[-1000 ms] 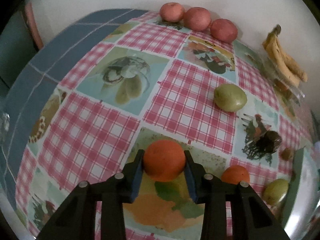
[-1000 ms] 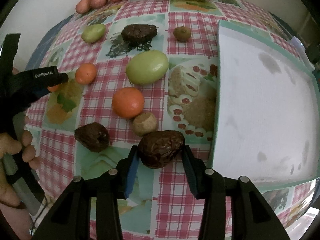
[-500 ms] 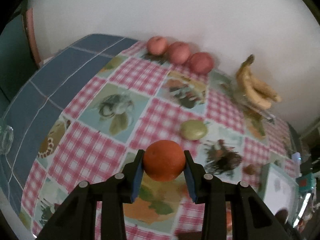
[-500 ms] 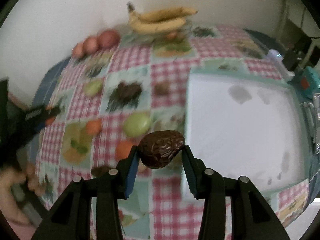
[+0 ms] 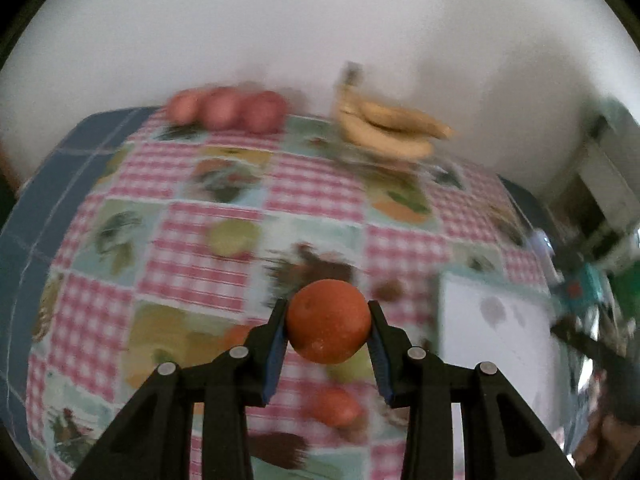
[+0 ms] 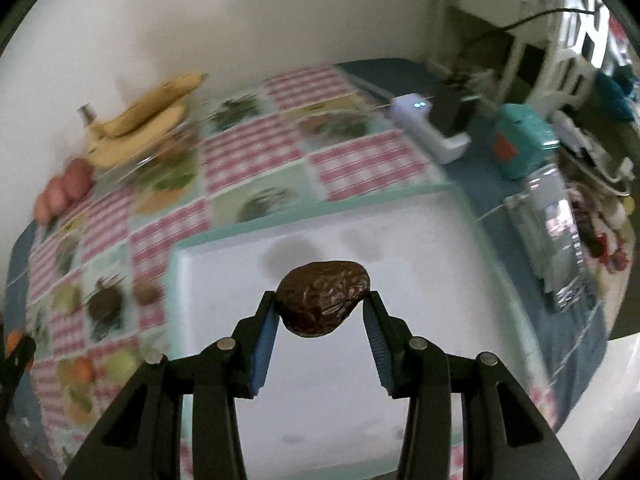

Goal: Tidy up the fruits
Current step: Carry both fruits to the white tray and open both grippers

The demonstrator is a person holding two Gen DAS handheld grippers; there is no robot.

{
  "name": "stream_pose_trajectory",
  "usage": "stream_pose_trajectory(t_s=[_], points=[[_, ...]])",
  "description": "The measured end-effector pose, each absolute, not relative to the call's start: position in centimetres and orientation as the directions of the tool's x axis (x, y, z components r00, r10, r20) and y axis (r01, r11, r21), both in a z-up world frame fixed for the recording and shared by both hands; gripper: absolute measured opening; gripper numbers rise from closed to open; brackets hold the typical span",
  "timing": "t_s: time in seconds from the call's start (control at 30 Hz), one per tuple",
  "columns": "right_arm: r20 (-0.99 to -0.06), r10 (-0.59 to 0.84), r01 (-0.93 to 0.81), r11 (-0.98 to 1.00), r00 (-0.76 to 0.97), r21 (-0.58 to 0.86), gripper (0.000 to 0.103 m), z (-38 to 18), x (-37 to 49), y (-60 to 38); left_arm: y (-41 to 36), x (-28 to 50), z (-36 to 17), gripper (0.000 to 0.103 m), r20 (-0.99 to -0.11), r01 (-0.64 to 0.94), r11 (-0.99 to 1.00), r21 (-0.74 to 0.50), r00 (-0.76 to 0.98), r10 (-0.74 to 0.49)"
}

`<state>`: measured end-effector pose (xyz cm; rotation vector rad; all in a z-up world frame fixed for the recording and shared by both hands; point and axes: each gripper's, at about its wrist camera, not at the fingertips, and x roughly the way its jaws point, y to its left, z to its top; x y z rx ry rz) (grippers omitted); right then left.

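Both fruits have left the counter (image 5: 192, 280) since a second ago, when they were sitting on the checked cloth (image 6: 256, 148); now each is hanging in the air. That cloth, pink checks and picture squares, is covering most of the blue counter, which is running up against a pale wall (image 5: 320, 32). Bananas (image 5: 388, 128) and three red fruits (image 5: 224, 110) are lying along the wall, and a white tray (image 6: 320, 392) with a green rim is resting on the cloth. The left hand-held gripper (image 5: 328, 332) is clamping an orange (image 5: 328, 322) between its blue pads, above blurred fruit that is probably a second orange and a green one. The right hand-held gripper (image 6: 320, 312) is pinching a wrinkled dark brown fruit (image 6: 324, 302) over the tray.
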<state>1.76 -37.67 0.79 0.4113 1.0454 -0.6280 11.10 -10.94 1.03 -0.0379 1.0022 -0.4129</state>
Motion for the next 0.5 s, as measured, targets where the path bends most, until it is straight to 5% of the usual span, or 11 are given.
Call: stream_pose_trajectory(t_s=[0.5], points=[[-0.898,-0.309,0.717,0.697,0.315,0.011,0.045,-1.7,0.0,-43.8,-26.4,5.8,-3.3,0.040,-0.863,0.683,0.725,-0.084,0.314,-0.396]])
